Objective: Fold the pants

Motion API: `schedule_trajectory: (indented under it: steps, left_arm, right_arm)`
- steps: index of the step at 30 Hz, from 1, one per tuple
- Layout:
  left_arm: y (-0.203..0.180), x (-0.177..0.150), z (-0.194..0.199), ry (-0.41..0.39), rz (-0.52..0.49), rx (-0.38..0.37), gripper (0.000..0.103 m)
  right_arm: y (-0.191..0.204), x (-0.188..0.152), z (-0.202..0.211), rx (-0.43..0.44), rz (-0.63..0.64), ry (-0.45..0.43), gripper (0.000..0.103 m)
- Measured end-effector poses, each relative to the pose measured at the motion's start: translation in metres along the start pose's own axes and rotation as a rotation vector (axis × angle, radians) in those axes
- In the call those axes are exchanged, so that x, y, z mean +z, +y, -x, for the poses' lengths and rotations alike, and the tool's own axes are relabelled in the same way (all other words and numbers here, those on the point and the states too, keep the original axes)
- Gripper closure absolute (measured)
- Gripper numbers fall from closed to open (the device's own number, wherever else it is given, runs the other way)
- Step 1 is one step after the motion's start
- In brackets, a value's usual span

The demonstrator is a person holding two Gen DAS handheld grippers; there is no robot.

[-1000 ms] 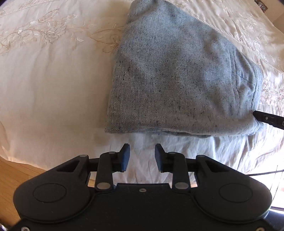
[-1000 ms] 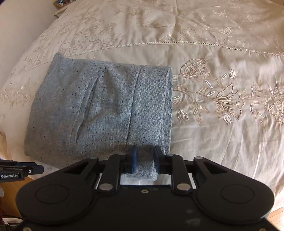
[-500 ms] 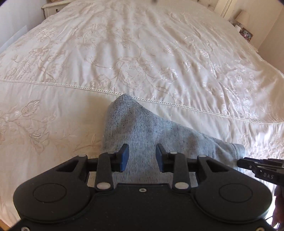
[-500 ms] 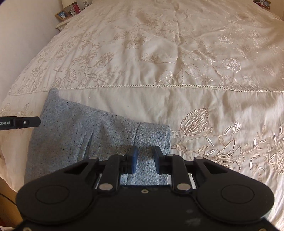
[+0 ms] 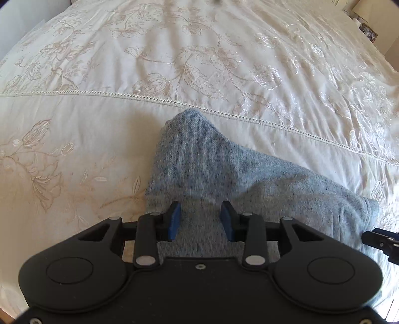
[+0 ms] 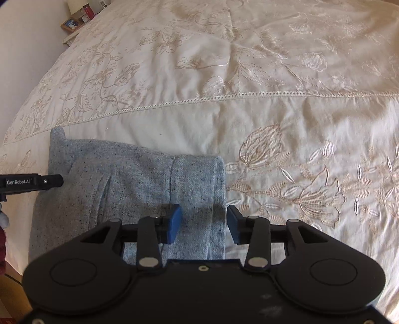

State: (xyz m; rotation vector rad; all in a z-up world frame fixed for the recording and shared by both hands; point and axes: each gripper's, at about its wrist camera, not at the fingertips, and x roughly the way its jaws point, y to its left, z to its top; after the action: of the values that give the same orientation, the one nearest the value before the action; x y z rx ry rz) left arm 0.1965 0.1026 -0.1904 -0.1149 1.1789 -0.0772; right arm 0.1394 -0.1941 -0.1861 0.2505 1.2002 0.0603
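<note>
**Folded pants on bedspread, both tongs apart**

The grey speckled pants (image 5: 224, 174) lie folded on my cream embroidered bedspread (image 5: 99, 129), in the lower centre of the left wrist view and the lower left of the right wrist view (image 6: 124, 189).

My left gripper (image 5: 200, 220) sits over the near edge of the fabric, fingers apart, nothing between them gripped.

My right gripper (image 6: 204, 223) straddles the right-hand folded edge with a clear gap between the blue pads (image 6: 174, 223); not clamped.

A bedside shelf (image 6: 74, 21) with small items shows at upper left of the right wrist view.
</note>
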Motion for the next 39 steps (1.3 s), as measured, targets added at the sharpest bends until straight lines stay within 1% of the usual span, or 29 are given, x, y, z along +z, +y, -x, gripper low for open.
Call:
schedule_trajectory:
  steps: [4, 6, 9, 11, 14, 19, 22, 25, 27, 28, 31, 34, 35, 36, 37, 38, 39]
  left_arm:
    - [0.006, -0.034, 0.016, -0.003, -0.004, -0.014, 0.051]
    - [0.006, -0.047, 0.02, -0.006, -0.018, -0.013, 0.047]
    - [0.009, -0.061, 0.026, -0.018, -0.021, -0.012, 0.044]
    - [0.013, -0.064, 0.029, -0.013, -0.01, -0.014, 0.041]
    - [0.022, -0.065, 0.029, 0.007, 0.006, -0.019, 0.038]
    - [0.041, -0.058, 0.016, 0.058, 0.072, -0.092, 0.032]
    - [0.045, -0.052, 0.009, 0.057, 0.076, -0.12, 0.03]
    - [0.043, -0.045, 0.001, 0.05, 0.056, -0.137, 0.025]
    - [0.042, -0.041, -0.005, 0.046, 0.047, -0.148, 0.02]
    - [0.043, -0.04, -0.007, 0.045, 0.049, -0.158, 0.02]
    - [0.042, -0.038, -0.016, 0.058, 0.083, -0.189, 0.011]
    - [0.042, -0.038, -0.017, 0.06, 0.115, -0.189, 0.01]
    - [0.042, -0.038, -0.017, 0.065, 0.124, -0.195, 0.011]
    - [0.043, -0.037, -0.017, 0.079, 0.131, -0.21, 0.02]
    - [0.044, -0.036, -0.015, 0.085, 0.135, -0.227, 0.029]
    - [0.046, -0.035, -0.01, 0.082, 0.146, -0.261, 0.052]
    - [0.048, -0.035, -0.006, 0.081, 0.171, -0.275, 0.063]
  right_arm:
    - [-0.017, -0.022, 0.003, 0.068, -0.092, 0.029, 0.055]
    - [-0.021, -0.032, 0.004, 0.082, -0.108, 0.018, 0.054]
    - [-0.025, -0.041, 0.005, 0.097, -0.126, 0.003, 0.052]
    - [-0.028, -0.042, 0.005, 0.104, -0.143, 0.003, 0.051]
    - [-0.029, -0.042, -0.001, 0.113, -0.164, 0.013, 0.051]
    - [-0.04, -0.033, -0.012, 0.142, -0.226, 0.029, 0.049]
    - [-0.041, -0.027, -0.02, 0.158, -0.243, 0.036, 0.049]
    - [-0.041, -0.025, -0.025, 0.174, -0.242, 0.036, 0.048]
    - [-0.043, -0.025, -0.026, 0.191, -0.246, 0.036, 0.047]
    - [-0.045, -0.026, -0.026, 0.199, -0.251, 0.036, 0.047]
    - [-0.048, -0.027, -0.027, 0.213, -0.257, 0.034, 0.047]
    - [-0.051, -0.029, -0.029, 0.227, -0.268, 0.033, 0.047]
    - [-0.052, -0.029, -0.029, 0.242, -0.275, 0.046, 0.05]
    - [-0.055, -0.029, -0.027, 0.283, -0.29, 0.068, 0.066]
    - [-0.055, -0.029, -0.024, 0.313, -0.302, 0.072, 0.078]
    - [-0.05, -0.029, -0.018, 0.302, -0.28, 0.059, 0.079]
    - [-0.044, -0.028, -0.013, 0.28, -0.245, 0.048, 0.081]
